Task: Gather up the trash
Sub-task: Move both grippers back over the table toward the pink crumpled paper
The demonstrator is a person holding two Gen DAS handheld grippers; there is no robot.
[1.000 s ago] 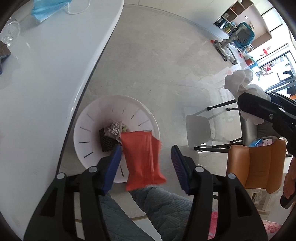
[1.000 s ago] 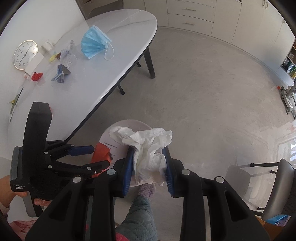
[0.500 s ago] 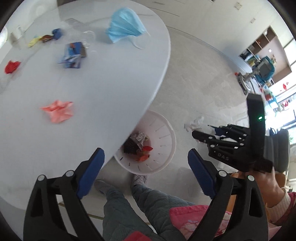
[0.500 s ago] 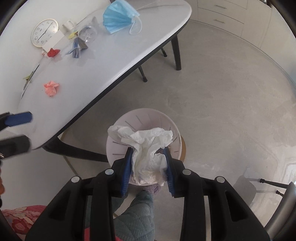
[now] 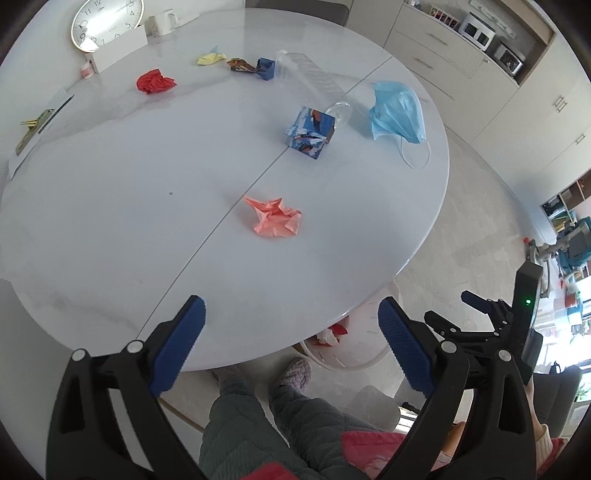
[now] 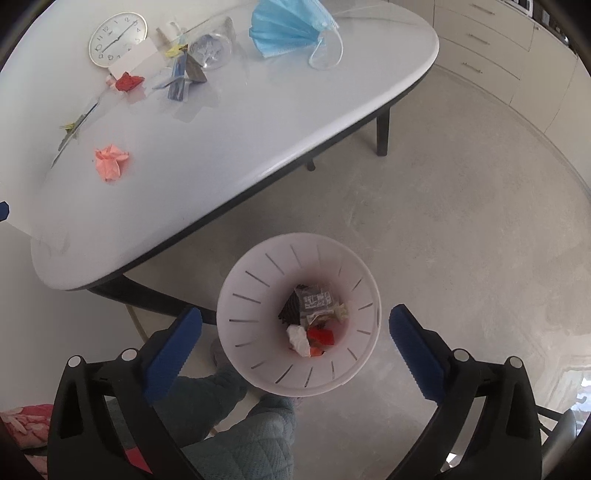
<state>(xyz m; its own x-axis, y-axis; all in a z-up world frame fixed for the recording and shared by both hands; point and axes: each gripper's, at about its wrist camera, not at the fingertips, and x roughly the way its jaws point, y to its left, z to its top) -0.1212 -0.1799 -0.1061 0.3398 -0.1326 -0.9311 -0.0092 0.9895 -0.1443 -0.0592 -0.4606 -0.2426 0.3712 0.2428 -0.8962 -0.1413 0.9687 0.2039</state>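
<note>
My left gripper is open and empty above the near edge of the white table. On the table lie a crumpled pink paper, a blue printed carton, a blue face mask, a clear bottle, a red wad and small wrappers. My right gripper is open and empty above the white bin on the floor. In the bin lie a white tissue, a red wrapper and dark wrappers.
A wall clock, a white box and a mug stand at the table's far side. The person's legs are below the table edge. Cabinets line the far wall. A chair stands at right.
The red wrapper fell from my left gripper into the bin; that gripper then swung up over the table. My right gripper opened and the white tissue dropped into the bin.
</note>
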